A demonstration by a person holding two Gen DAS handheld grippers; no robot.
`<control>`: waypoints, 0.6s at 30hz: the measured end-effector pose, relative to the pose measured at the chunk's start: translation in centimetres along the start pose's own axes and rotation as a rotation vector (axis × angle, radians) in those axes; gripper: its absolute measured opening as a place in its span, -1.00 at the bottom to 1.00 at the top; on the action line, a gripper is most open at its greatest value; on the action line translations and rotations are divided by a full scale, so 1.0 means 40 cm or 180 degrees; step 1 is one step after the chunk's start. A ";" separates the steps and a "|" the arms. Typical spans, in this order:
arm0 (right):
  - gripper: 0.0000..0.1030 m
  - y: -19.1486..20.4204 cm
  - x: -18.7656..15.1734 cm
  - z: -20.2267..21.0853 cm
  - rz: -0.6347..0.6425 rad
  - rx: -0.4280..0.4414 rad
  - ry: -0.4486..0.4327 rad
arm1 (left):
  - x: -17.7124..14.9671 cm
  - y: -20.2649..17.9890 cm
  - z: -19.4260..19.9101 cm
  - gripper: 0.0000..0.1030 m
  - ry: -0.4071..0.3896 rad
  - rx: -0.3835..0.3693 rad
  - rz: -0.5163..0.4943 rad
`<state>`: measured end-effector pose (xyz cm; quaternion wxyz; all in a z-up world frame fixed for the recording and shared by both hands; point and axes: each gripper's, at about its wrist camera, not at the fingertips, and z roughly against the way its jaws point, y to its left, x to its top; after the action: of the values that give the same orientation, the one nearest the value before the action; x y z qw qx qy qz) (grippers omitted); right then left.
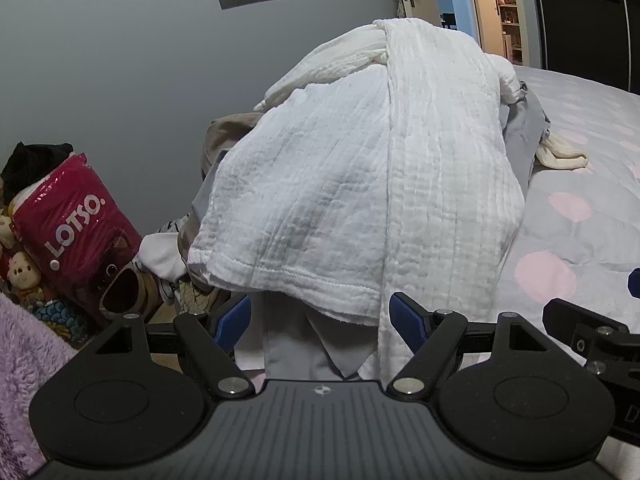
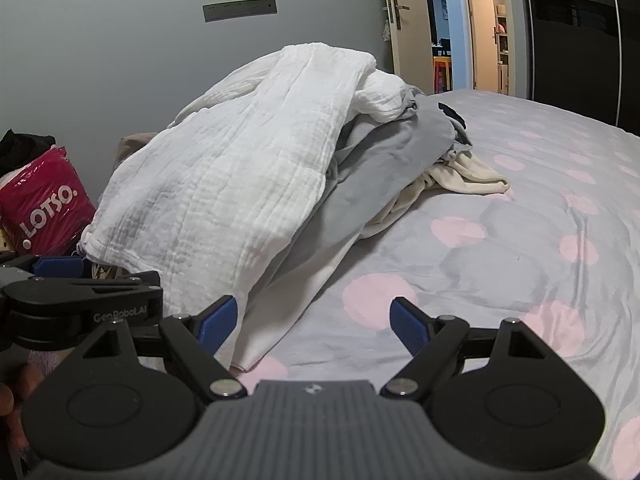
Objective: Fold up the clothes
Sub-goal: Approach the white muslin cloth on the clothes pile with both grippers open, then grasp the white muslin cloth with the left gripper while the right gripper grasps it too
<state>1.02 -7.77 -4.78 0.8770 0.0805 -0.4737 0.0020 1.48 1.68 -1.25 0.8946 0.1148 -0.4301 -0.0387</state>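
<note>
A heap of clothes lies on the bed, topped by a white crinkled muslin cloth. Under it lie a grey garment and a cream piece. My left gripper is open right at the muslin's lower hem, the hem hanging between its blue pads without being clamped. My right gripper is open over the bedspread, its left finger beside the pile's near edge. In the right wrist view the left gripper shows at the left edge.
The bedspread is grey with pink dots and stretches to the right. A red LOTSO bag and plush toys stand against the grey wall at left. A fluffy lilac fabric lies bottom left. An open doorway is behind.
</note>
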 end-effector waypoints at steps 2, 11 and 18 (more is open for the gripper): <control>0.65 0.002 0.001 -0.001 0.0004 0.0002 -0.0001 | 0.000 0.002 -0.001 0.47 0.0006 -0.0002 0.0008; 0.65 0.014 0.003 -0.009 0.0031 -0.0021 -0.0020 | 0.008 0.020 -0.008 0.47 0.0027 -0.0042 0.0048; 0.56 0.044 0.032 -0.037 0.0021 0.0075 -0.0033 | 0.049 0.069 -0.017 0.38 -0.0097 -0.0193 0.0145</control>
<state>2.80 -5.93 -4.26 0.8735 0.0893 -0.4785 0.0100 3.16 4.14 0.51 0.8917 0.0772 -0.4447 -0.0331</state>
